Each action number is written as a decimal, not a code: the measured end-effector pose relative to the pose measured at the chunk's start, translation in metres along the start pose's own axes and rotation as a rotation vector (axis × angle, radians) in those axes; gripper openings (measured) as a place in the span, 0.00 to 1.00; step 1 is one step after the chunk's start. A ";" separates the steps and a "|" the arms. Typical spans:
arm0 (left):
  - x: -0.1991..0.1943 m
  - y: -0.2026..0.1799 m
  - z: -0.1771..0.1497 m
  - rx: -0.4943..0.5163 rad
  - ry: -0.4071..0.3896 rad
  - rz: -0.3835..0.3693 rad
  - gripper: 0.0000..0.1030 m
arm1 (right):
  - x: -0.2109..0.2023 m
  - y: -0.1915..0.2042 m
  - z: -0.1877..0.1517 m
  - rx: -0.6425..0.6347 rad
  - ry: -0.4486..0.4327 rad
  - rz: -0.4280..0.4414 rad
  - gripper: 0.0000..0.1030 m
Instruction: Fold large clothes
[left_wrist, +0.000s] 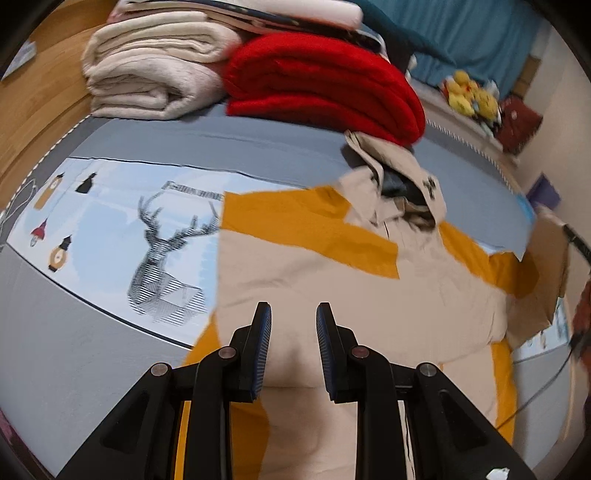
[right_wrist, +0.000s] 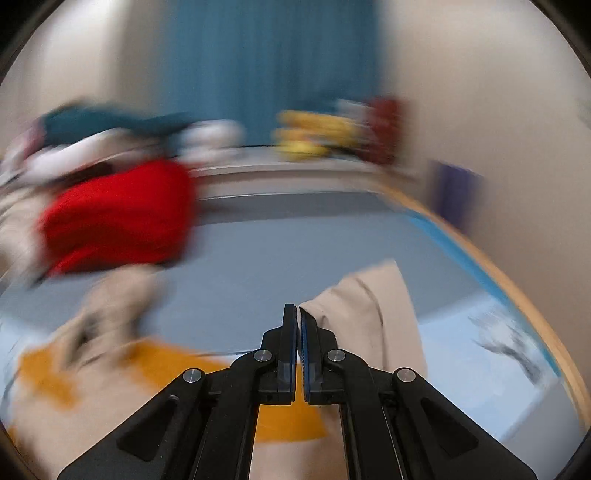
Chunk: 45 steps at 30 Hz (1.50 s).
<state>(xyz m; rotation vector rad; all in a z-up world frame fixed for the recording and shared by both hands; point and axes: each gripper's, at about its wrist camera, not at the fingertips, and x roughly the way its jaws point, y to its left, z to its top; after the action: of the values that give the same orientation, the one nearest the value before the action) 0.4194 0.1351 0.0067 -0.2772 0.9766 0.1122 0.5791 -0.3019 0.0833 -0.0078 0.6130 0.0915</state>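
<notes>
The beige-and-mustard jacket (left_wrist: 369, 266) lies spread on the bed (left_wrist: 258, 144) below a folded red blanket (left_wrist: 325, 81), the left gripper (left_wrist: 293, 314) hovering over it with jaws narrowly parted and empty, while the right gripper (right_wrist: 297, 314) pinches a beige sleeve (right_wrist: 373, 314), jaws closed tight.

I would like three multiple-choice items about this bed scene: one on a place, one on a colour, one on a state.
1. The red blanket lies: A on the floor; B beside the cream blanket; C on a shelf.
2. The beige jacket has patches of: A mustard; B green; C pink.
3. The left hand-held gripper has its jaws: A gripping a toy; B gripping a sock; C standing apart.
Key: B, they sit side by side; A, mustard bands cross it; C, a gap shows between the pads.
</notes>
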 end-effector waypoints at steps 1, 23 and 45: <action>-0.003 0.006 0.003 -0.014 -0.005 -0.002 0.21 | -0.006 0.033 -0.006 -0.021 0.017 0.076 0.02; 0.017 -0.005 -0.008 -0.059 0.108 -0.080 0.23 | 0.030 0.103 -0.163 0.389 0.515 0.284 0.40; 0.002 0.001 0.004 -0.056 0.074 -0.103 0.23 | 0.025 0.159 -0.111 0.397 0.189 0.370 0.04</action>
<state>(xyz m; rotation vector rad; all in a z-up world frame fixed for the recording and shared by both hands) 0.4239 0.1370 0.0068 -0.3844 1.0313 0.0355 0.5214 -0.1453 -0.0186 0.4872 0.8078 0.3290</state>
